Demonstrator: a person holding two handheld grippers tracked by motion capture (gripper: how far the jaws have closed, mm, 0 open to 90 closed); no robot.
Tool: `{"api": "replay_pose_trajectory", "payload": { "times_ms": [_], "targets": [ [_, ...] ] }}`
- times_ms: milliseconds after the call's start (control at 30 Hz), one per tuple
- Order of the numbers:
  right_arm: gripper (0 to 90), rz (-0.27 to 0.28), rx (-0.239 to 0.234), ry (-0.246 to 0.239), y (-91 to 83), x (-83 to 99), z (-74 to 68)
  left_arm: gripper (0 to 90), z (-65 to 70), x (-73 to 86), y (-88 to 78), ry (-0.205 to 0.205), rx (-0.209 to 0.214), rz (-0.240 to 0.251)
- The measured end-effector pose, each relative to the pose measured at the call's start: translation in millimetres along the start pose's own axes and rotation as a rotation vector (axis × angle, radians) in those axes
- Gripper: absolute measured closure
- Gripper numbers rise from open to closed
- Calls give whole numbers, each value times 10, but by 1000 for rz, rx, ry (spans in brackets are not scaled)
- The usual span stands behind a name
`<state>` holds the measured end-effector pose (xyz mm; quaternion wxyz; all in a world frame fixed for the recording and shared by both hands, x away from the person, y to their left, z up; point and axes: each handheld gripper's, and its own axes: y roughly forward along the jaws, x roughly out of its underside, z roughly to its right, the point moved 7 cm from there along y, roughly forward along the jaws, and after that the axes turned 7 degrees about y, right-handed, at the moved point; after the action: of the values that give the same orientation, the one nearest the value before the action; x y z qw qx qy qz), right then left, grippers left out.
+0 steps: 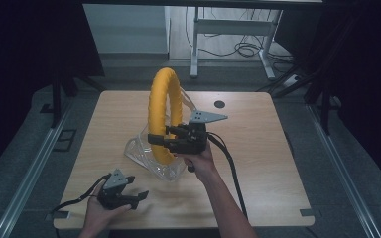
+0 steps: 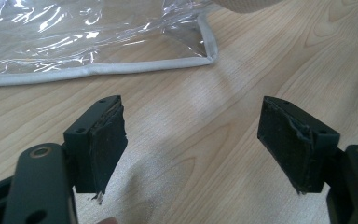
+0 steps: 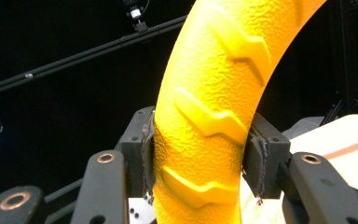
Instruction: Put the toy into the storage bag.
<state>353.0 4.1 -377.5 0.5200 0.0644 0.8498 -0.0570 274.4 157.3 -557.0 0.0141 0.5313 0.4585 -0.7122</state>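
The right tongs (image 1: 155,140) are reached forward over mid-tabletop (image 1: 258,148), jaws clamped on a textured yellow ring (image 1: 164,114). The left tongs (image 1: 138,197) sit low near the front edge, jaws spread wide, gripping nothing.

Black hand-held gripper each hand: left (image 1: 135,196), right (image 1: 159,140); grey triangular top plates, trailing black cables, worn pads (image 2: 107,144).

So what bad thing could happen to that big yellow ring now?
The yellow ring stands upright, pinched low down by the right gripper alone, so it could tip or twist out of the pads. Its bottom sits in the clear plastic bag, which might snag and drag along the table. The left gripper is open and away, so it may not steady the bag in time.
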Motion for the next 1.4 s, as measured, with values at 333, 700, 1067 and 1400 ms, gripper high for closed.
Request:
{"api": "replay_pose_trajectory", "payload": {
  "times_ms": [333, 700, 1067, 1400],
  "targets": [
    [507, -17, 1, 24, 7, 132, 80, 233, 1, 1, 2, 1, 1, -1],
    [485, -54, 72, 34, 1, 313, 242, 233, -1, -2, -6, 2, 1, 1],
    [465, 0, 108, 53, -121, 314, 366, 233, 7, 1, 10, 2, 4, 0],
    [276, 21, 199, 24, -154, 286, 355, 232, 4, 2, 8, 4, 4, -2]
  ]
}}
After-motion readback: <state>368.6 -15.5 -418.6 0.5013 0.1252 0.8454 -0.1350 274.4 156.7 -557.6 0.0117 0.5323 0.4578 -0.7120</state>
